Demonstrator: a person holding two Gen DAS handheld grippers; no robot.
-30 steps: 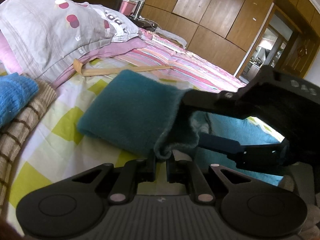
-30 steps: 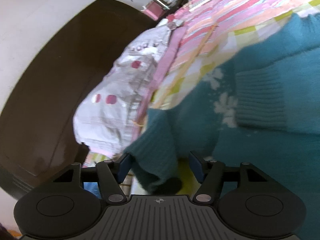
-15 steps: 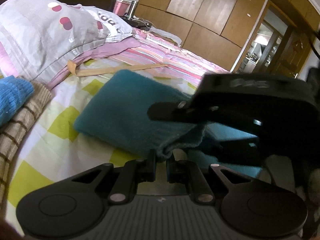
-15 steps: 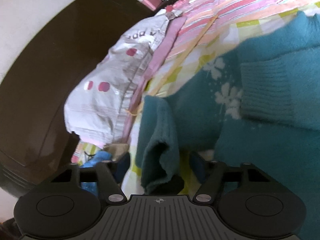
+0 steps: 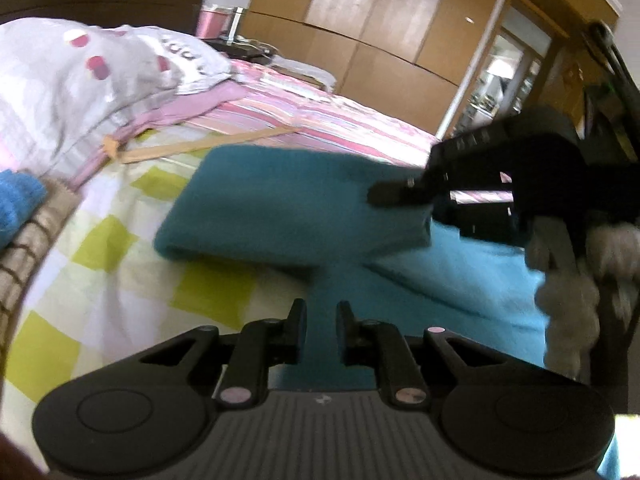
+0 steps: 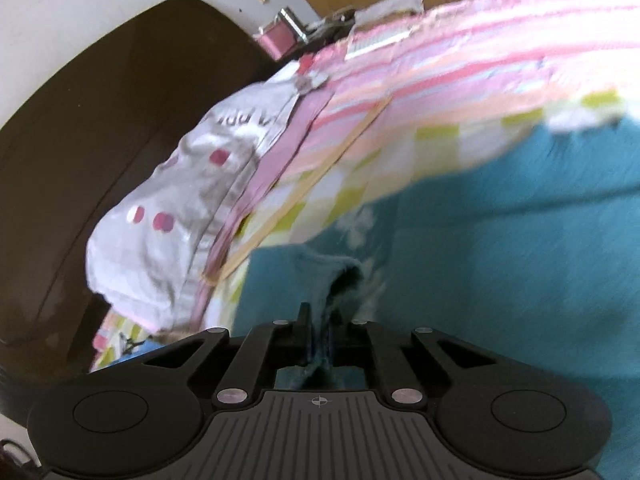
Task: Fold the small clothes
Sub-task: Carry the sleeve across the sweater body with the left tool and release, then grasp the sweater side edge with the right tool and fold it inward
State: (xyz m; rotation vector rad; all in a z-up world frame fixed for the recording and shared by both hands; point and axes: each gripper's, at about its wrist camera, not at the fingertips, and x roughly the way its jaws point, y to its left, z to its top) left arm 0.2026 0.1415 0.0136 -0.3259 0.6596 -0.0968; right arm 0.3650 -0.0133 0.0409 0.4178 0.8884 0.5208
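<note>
Item 1, teal knitted sweater with white snowflake motifs (image 5: 280, 208): lies on the yellow-and-white checked bedsheet (image 5: 120, 280), one part doubled over toward 10 o'clock in the left wrist view, the body running off toward 4 o'clock. Item 2, my left gripper (image 5: 321, 322): fingers nearly together, with teal knit filling the narrow gap between them; I judge it pinches a hem or edge to keep that side taut. Item 3, my right gripper (image 6: 320, 336): fingers closed to a slit on a bunched fold of the same sweater, which stands up at 12 o'clock between them; I judge this grip is meant to carry the fold across. Both views are blurred, so exact contact is uncertain. Item 4, grey pillow with pink dots (image 5: 80, 80): at 10 o'clock, well apart from the sweater. Item 5, folded blue and brown-striped knitwear stack (image 5: 24, 216): at 9 o'clock, presumably finished pieces.
</note>
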